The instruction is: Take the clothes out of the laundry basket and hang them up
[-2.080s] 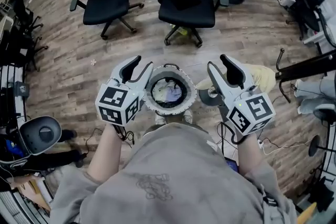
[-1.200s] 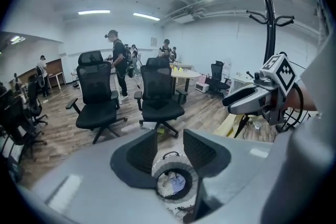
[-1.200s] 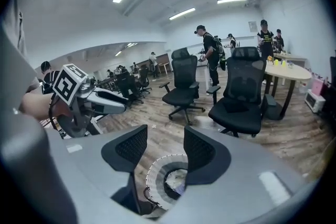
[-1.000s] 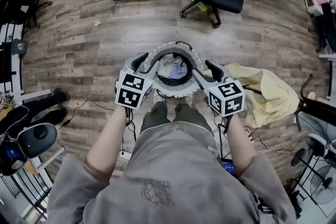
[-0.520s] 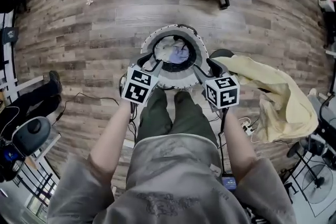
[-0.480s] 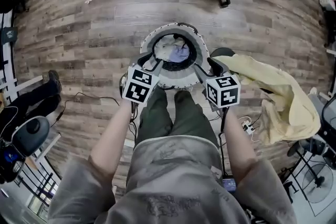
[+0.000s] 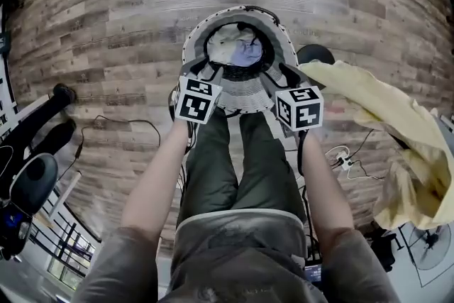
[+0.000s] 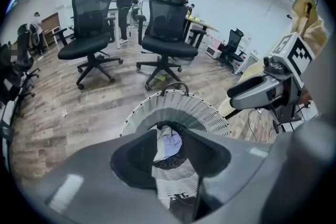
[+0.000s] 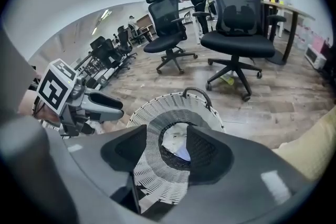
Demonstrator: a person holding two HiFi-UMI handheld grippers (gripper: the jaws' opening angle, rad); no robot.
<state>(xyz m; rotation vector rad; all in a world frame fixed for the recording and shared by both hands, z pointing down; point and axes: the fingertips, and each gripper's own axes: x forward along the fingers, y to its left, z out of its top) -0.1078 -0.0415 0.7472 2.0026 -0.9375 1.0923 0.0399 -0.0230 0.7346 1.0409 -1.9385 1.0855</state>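
A round white woven laundry basket (image 7: 191, 46) stands on the wood floor in front of the person's legs. White and lavender clothes (image 7: 237, 50) lie in its dark inside. My left gripper (image 7: 204, 72) hovers at the basket's near left rim, jaws apart, nothing between them. My right gripper (image 7: 281, 76) is open the same way at the near right rim. The left gripper view looks between its jaws (image 8: 176, 139) at the basket (image 8: 176, 110) and clothes (image 8: 169, 140). In the right gripper view, the basket (image 9: 157, 113) and clothes (image 9: 177, 140) show between the jaws (image 9: 168, 136).
A pale yellow garment (image 7: 383, 117) hangs at the right, over a black round stand base (image 7: 316, 53). Cables (image 7: 347, 160) run across the floor near the person's feet. Two black office chairs (image 8: 89, 34) (image 8: 168, 23) stand beyond the basket, with people farther back.
Both grippers have come down from above the basket and closed in on its near rim. The head view has tipped downward, so the chairs slid out of view at the top.
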